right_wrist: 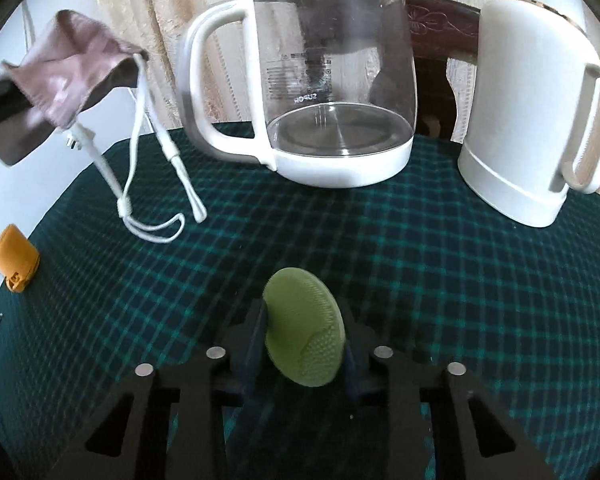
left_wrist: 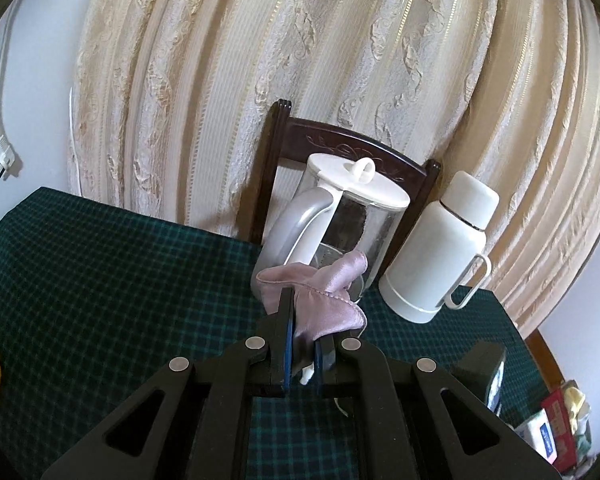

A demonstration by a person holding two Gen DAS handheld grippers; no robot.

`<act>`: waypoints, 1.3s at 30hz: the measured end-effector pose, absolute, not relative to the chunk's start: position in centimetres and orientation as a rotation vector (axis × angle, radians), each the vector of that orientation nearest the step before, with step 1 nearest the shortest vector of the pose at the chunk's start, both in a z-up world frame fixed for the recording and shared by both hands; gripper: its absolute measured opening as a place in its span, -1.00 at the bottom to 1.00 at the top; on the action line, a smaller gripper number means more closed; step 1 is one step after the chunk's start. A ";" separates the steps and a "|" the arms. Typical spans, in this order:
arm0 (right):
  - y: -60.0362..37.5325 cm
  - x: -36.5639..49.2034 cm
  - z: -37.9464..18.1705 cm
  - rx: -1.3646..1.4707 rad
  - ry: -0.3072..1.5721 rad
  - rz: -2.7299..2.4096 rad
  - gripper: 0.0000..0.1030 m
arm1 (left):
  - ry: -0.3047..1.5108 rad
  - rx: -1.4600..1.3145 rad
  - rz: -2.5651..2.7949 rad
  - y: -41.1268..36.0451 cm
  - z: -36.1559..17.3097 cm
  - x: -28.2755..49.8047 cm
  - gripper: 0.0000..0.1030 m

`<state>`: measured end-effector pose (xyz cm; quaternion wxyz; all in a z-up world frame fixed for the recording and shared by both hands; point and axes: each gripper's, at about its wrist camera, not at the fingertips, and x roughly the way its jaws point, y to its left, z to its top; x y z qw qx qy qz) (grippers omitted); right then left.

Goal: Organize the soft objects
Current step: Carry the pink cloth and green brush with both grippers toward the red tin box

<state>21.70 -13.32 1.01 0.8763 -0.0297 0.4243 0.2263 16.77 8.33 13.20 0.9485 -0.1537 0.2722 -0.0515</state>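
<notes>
While the left gripper point(left_wrist: 302, 344) pinches the pink mask point(left_wrist: 320, 296) aloft and the right gripper point(right_wrist: 304, 344) clamps the green scrubber point(right_wrist: 302, 340) above the tablecloth point(right_wrist: 380, 260), each should lower slowly before letting go, avoiding the kettle point(right_wrist: 320, 80).

- Our left gripper point(left_wrist: 303, 354) is raised above the table, its jaws pinched nearly together on soft material.
- Our right gripper point(right_wrist: 304, 344) sits low, its jaws clamped on something soft.

A cream patterned curtain point(left_wrist: 300, 80) hangs behind a dark wooden chair point(left_wrist: 292, 128) (carved top rail) beside a white wall point(left_wrist: 36, 80), daylight glowing through.
</notes>
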 end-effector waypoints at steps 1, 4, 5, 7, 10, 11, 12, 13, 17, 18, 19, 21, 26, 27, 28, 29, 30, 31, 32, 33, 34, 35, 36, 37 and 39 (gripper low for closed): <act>-13.5 21.5 1.1 -0.053 0.889 0.474 -0.37 | 0.554 -0.313 -0.103 8.3 13.2 16.8 -0.86; -14.4 20.7 1.8 -0.024 0.878 0.468 -0.40 | 0.556 -0.312 -0.103 8.2 13.1 16.8 -0.86; -14.7 20.4 2.1 -0.015 0.874 0.467 -0.40 | 0.555 -0.313 -0.102 8.2 13.1 16.8 -0.86; -15.6 19.6 2.8 0.000 0.859 0.457 -0.40 | 0.557 -0.310 -0.106 8.1 13.0 16.8 -0.86; -17.2 18.3 3.9 0.030 0.840 0.439 -0.40 | 0.557 -0.302 -0.115 7.6 13.0 16.7 -0.86; -17.7 17.9 4.2 0.037 0.833 0.432 -0.40 | 0.556 -0.300 -0.118 7.5 13.0 16.7 -0.86; -18.3 17.4 4.6 0.044 0.823 0.423 -0.40 | 0.555 -0.295 -0.124 7.2 13.0 16.6 -0.86; -18.7 17.0 4.9 0.049 0.816 0.418 -0.40 | 0.554 -0.290 -0.130 6.9 13.1 16.5 -0.86; -20.9 15.4 6.0 0.078 0.793 0.382 -0.40 | 0.553 -0.272 -0.155 5.8 13.2 16.1 -0.86; -21.6 14.9 6.2 0.087 0.788 0.373 -0.40 | 0.554 -0.265 -0.163 5.4 13.2 16.0 -0.86; -22.3 14.3 6.4 0.093 0.783 0.363 -0.40 | 0.554 -0.256 -0.173 4.9 13.2 15.9 -0.86; -23.8 13.3 6.8 0.103 0.769 0.335 -0.40 | 0.556 -0.244 -0.186 4.3 13.2 15.7 -0.86; -28.2 10.4 7.5 0.141 0.747 0.253 -0.40 | 0.568 -0.213 -0.216 2.2 13.0 15.3 -0.86; -29.4 9.6 7.7 0.153 0.743 0.227 -0.40 | 0.572 -0.204 -0.224 1.7 12.9 15.2 -0.86; -30.2 9.2 7.8 0.160 0.739 0.211 -0.40 | 0.576 -0.195 -0.234 1.1 12.8 15.0 -0.86; -31.1 8.7 7.9 0.171 0.735 0.190 -0.40 | 0.578 -0.188 -0.242 0.6 12.8 14.9 -0.86; -32.1 8.2 8.0 0.183 0.729 0.169 -0.40 | 0.580 -0.182 -0.251 0.1 12.9 14.7 -0.86; -33.1 7.8 8.2 0.197 0.721 0.149 -0.40 | 0.580 -0.176 -0.260 -0.5 13.0 14.5 -0.86; -33.9 7.4 8.4 0.207 0.714 0.133 -0.40 | 0.580 -0.172 -0.269 -1.0 13.1 14.2 -0.86; -34.7 7.0 8.5 0.219 0.706 0.115 -0.40 | 0.578 -0.169 -0.277 -1.4 13.3 14.0 -0.86; -35.7 6.5 8.7 0.232 0.696 0.099 -0.40 | 0.576 -0.165 -0.285 -1.9 13.4 13.8 -0.86; -36.4 6.0 9.0 0.243 0.685 0.084 -0.40 | 0.575 -0.162 -0.293 -2.4 13.6 13.6 -0.86; -36.9 5.7 9.2 0.250 0.677 0.072 -0.40 | 0.574 -0.159 -0.302 -2.9 13.8 13.4 -0.86; -37.8 5.2 9.4 0.261 0.666 0.056 -0.40 | 0.573 -0.157 -0.308 -3.3 14.0 13.2 -0.86; -39.1 4.2 9.6 0.281 0.650 0.029 -0.40 | 0.573 -0.151 -0.327 -4.3 14.2 12.8 -0.86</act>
